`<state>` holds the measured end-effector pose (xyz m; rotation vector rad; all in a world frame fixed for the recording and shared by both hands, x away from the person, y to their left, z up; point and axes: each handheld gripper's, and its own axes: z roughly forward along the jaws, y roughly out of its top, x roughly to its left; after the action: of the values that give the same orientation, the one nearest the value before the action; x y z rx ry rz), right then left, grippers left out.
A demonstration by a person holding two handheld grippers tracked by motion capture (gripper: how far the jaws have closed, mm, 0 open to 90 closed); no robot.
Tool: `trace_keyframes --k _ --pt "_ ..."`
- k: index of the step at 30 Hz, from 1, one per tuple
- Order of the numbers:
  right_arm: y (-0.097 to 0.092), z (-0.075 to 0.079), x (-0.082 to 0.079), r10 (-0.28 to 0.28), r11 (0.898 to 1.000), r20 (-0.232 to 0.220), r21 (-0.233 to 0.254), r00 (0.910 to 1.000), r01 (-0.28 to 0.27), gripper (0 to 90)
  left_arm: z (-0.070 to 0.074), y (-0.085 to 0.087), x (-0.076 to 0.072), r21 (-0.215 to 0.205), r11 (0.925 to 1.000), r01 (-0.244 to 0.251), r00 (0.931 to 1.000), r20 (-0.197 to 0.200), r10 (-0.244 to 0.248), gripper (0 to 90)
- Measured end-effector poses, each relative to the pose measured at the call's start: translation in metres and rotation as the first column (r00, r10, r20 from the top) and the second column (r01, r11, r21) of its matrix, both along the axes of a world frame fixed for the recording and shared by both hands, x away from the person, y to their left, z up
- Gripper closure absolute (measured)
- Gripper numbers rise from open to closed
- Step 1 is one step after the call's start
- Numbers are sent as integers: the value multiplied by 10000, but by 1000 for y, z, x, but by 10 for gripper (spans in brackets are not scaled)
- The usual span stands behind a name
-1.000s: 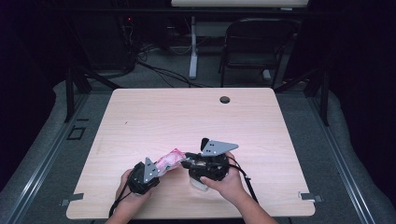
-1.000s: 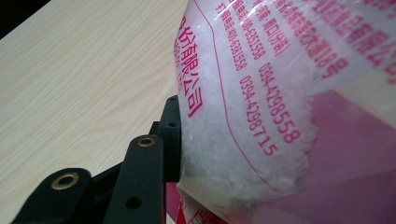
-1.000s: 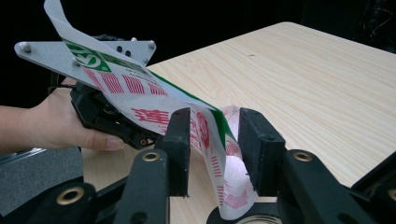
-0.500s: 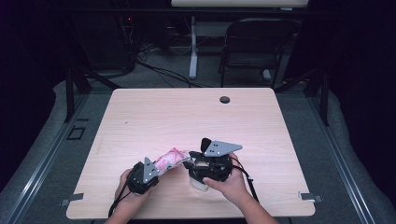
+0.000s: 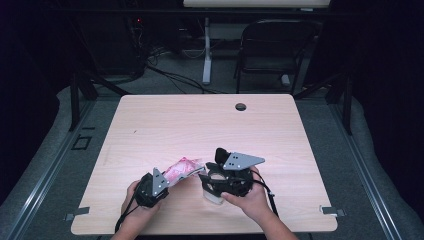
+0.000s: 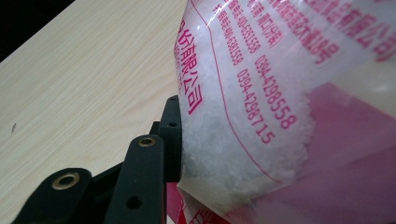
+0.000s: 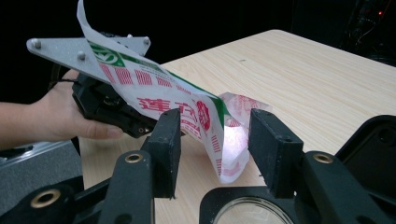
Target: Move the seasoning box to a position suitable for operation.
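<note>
Bag (image 7: 196, 116) of white granules hangs pinched in the left tongs (image 5: 159, 183), its mouth between the gaping, empty right tongs (image 7: 215, 140); tilting could spill granules across the tabletop (image 5: 200, 125).

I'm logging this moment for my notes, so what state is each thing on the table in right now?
Bag: lifted off the table, tilted, holding white granules, open end drooping.
Left hand-held gripper: shut on the bag.
Right hand-held gripper: open, jaws either side of the bag's drooping end.
Round container: on the table under the right hand-held gripper; contents hidden.
Table: bare wood.
</note>
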<state>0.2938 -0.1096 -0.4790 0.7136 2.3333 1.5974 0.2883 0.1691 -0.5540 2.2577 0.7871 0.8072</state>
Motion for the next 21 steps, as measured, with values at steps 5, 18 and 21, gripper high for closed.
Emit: trace_keyframes --k 5,18,21 --pt "-4 0 -1 -61 10000 71 -21 10000 61 546 1 0 -1 36 10000 -20 9999 122 19 652" --pt "-12 5 -1 71 9999 26 88 10000 -72 557 4 -3 -4 521 9986 -121 9992 386 101 653" --pt "-9 10 -4 222 9997 266 -60 9994 -221 561 5 -5 -4 571 9983 -78 9994 347 58 653"
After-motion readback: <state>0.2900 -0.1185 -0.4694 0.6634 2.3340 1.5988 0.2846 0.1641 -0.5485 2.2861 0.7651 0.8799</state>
